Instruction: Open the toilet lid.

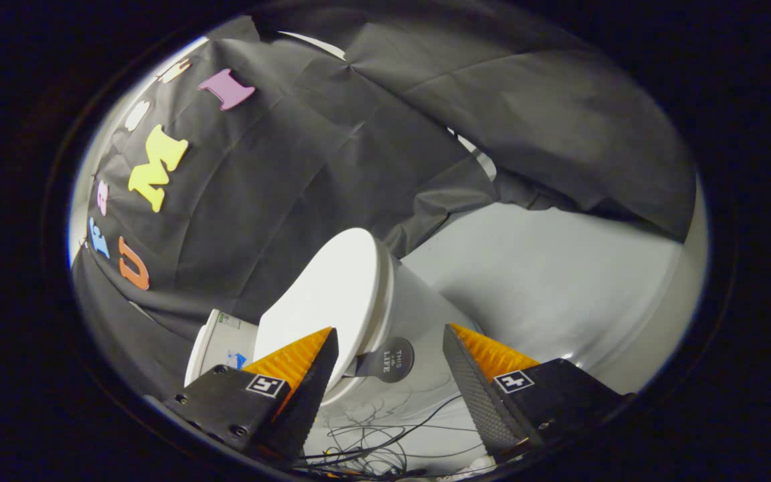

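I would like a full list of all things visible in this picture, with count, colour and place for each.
white plastic toilet lid: one, white, closed on the seat, just beyond the left finger.
white toilet body: one, white, under the lid, ahead of the fingers.
round dark sticker: one, dark grey, on the toilet body between the fingers.
white toilet tank: one, white, behind the lid near the cloth.
thin black cables: several, black, on the floor between the fingers.
light grey floor: one, grey, around the toilet.
black cloth wall: one, black, behind the toilet.
gripper: one, black with orange fingers, open, holding nothing.
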Demonstrator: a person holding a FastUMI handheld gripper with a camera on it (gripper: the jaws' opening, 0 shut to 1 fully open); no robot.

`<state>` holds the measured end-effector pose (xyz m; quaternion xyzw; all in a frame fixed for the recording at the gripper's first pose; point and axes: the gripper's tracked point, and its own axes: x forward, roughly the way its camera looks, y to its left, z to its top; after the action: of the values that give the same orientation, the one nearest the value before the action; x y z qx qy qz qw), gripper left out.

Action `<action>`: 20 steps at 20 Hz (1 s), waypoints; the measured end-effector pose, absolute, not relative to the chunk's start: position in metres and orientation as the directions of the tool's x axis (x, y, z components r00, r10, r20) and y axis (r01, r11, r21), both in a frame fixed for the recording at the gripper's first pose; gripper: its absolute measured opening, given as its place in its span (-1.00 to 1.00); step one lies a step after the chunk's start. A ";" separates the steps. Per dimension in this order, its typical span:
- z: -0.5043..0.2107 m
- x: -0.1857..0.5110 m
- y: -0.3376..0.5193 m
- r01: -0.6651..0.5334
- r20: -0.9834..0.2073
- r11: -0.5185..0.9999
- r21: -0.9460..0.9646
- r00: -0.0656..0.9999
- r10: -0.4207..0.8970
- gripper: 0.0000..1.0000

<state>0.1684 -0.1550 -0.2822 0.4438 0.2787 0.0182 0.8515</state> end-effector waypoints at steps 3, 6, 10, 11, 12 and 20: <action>-0.286 0.168 -0.149 0.217 -0.438 0.533 0.818 0.836 0.330 0.83; -0.292 0.169 -0.140 0.221 -0.425 0.487 0.845 0.829 0.362 0.65; -0.293 0.170 -0.133 0.226 -0.382 0.378 0.898 0.827 0.413 0.26; -0.296 0.170 -0.132 0.230 -0.381 0.370 0.900 0.827 0.413 0.15; -0.297 0.171 -0.131 0.230 -0.378 0.364 0.903 0.828 0.414 0.00; -0.302 0.168 -0.136 0.261 -0.364 0.284 0.923 0.832 0.418 -0.79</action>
<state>0.1681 -0.1362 -0.3019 0.5962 0.2847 0.0526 0.7488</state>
